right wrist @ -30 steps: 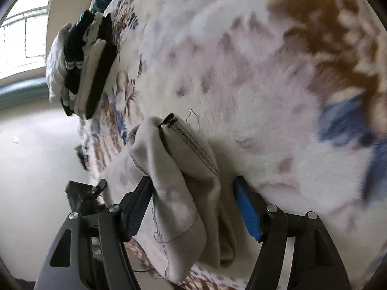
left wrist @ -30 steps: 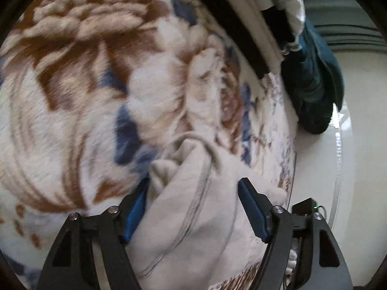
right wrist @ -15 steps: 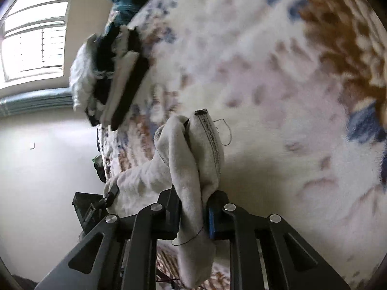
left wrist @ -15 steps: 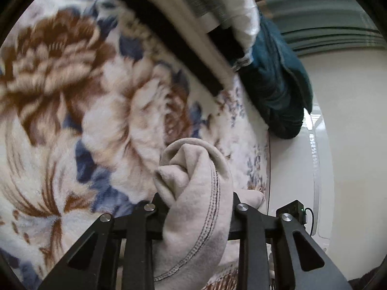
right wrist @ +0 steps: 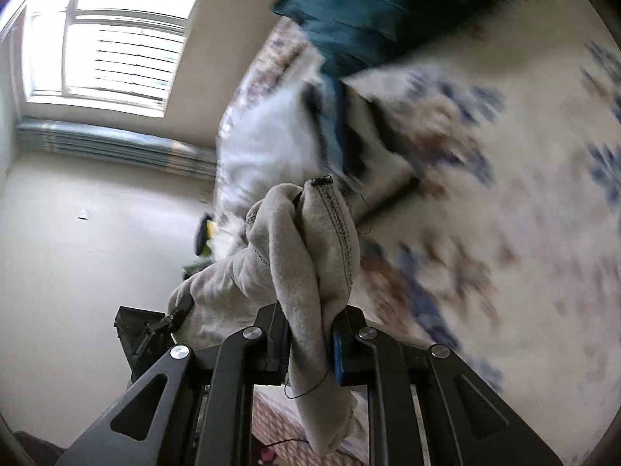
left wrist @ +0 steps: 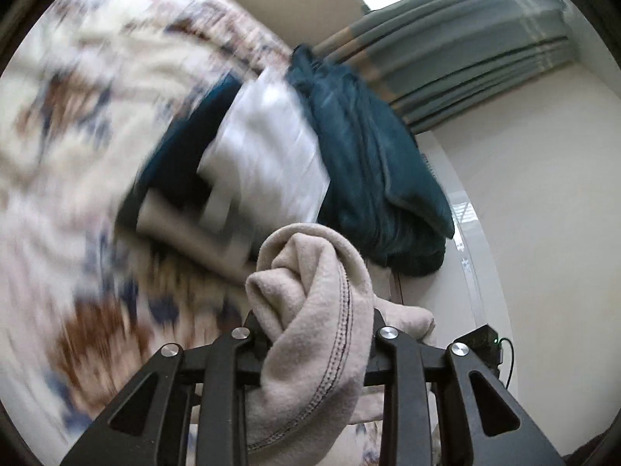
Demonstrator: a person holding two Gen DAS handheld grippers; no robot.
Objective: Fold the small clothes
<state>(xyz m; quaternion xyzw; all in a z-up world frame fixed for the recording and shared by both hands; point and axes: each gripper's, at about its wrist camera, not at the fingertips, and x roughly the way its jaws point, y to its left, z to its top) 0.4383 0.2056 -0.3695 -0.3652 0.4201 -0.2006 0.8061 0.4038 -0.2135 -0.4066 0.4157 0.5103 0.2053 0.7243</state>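
Closest in, the left gripper (left wrist: 316,343) is pinched tight on a bunched fold of the beige fleece garment (left wrist: 310,310), its dark-stitched seam running down between the jaws. The right gripper (right wrist: 310,334) is likewise clamped on another bunch of the same garment (right wrist: 306,256), a loose thread dangling below. The cloth hangs between the two, lifted off the floral blanket (left wrist: 70,178); its lower part drops out of view behind both grippers, so how it lies below cannot be told.

Just beyond the held cloth sits a stack of folded clothes (left wrist: 256,163), white on top with dark and tan layers under it, heavily smeared by motion so the separate pieces are hard to count. Touching its far side is a heap of teal fabric (left wrist: 372,163), cut off at the top in the right wrist view.

The blanket's edge runs close beside the stack, with bare pale floor (right wrist: 77,256) past it. To the other side the blanket spreads wide and open. Farthest off are striped grey-green curtains (left wrist: 458,50) and a bright window (right wrist: 112,54).
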